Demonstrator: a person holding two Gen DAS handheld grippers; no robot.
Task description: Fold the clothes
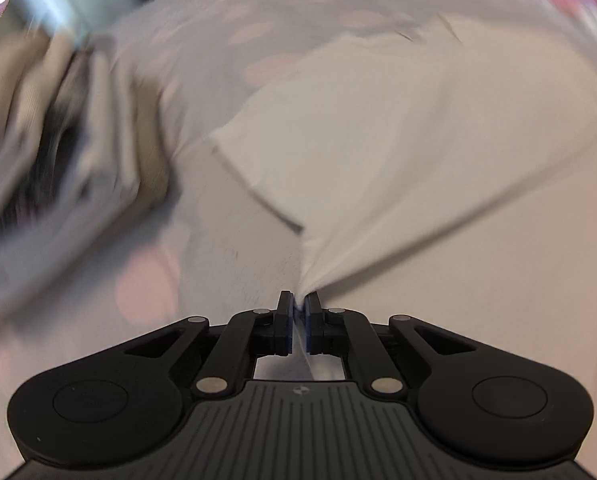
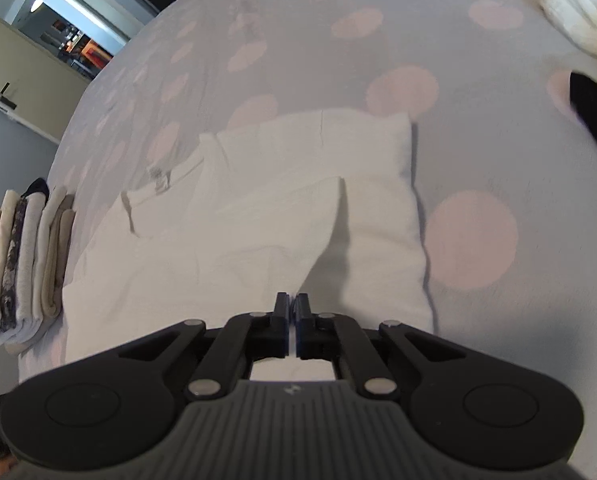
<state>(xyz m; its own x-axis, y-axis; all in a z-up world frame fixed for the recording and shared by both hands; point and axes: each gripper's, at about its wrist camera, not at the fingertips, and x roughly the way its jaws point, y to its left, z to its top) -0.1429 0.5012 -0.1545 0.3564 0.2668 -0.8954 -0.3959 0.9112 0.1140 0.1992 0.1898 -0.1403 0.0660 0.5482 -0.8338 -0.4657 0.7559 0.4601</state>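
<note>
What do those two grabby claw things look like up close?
Both look alike. The left gripper and the right gripper are matte black, with two slim straight fingers lined with dark blue pads. Behind them, bent black link bars join with round silver pins. Each side has a big round black disc. The middle body is grey with ridged stripes and a tiny round logo.

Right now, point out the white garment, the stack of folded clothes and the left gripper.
white garment [image 2: 370, 216]: right wrist view, flat right part.
stack of folded clothes [image 2: 26, 264]: right wrist view, folded edges.
left gripper [image 1: 298, 308]: left wrist view, between fingertips.
</note>
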